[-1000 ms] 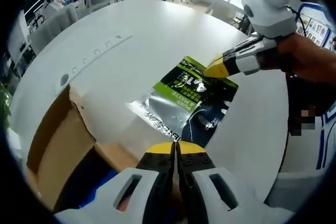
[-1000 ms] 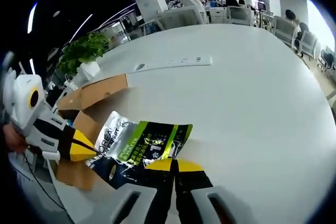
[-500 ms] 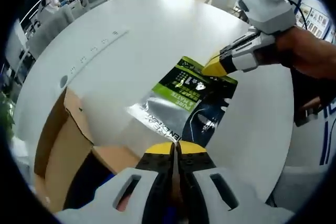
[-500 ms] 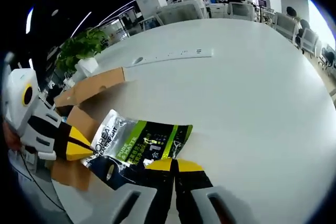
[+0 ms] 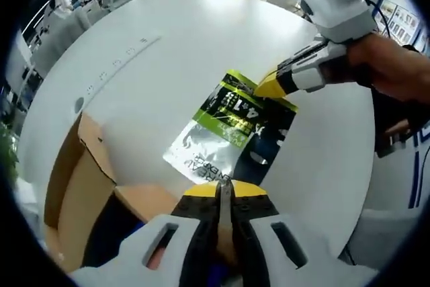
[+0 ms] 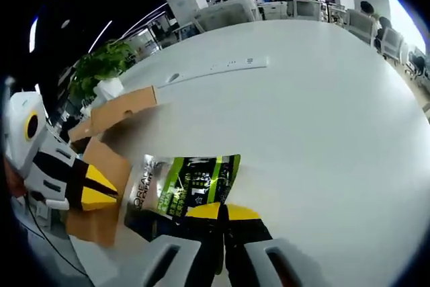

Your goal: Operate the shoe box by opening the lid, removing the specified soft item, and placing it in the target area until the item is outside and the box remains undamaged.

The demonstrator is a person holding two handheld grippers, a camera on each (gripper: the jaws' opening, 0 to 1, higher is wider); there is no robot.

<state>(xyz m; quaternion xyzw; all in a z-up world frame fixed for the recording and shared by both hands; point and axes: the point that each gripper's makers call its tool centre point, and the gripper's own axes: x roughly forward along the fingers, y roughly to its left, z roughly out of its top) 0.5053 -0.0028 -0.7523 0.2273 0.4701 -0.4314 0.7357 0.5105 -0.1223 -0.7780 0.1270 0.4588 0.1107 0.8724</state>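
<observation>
We hold the pouch [image 5: 232, 129] between both grippers above the white surface [image 5: 168, 52].
Left gripper [image 5: 224, 191] and right gripper [image 6: 222, 211] fingers each clamp an opposite edge; the open cardboard box [image 6: 111, 115] sits just beside it.

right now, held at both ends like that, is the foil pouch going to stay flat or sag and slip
Probably sag: the pouch looks thin and flat, and the left gripper and right gripper each pinch only an edge. It looks light, so the pinches should bear it. Its glossy foil may be slippery, so it could slide out if either grip eases.
</observation>
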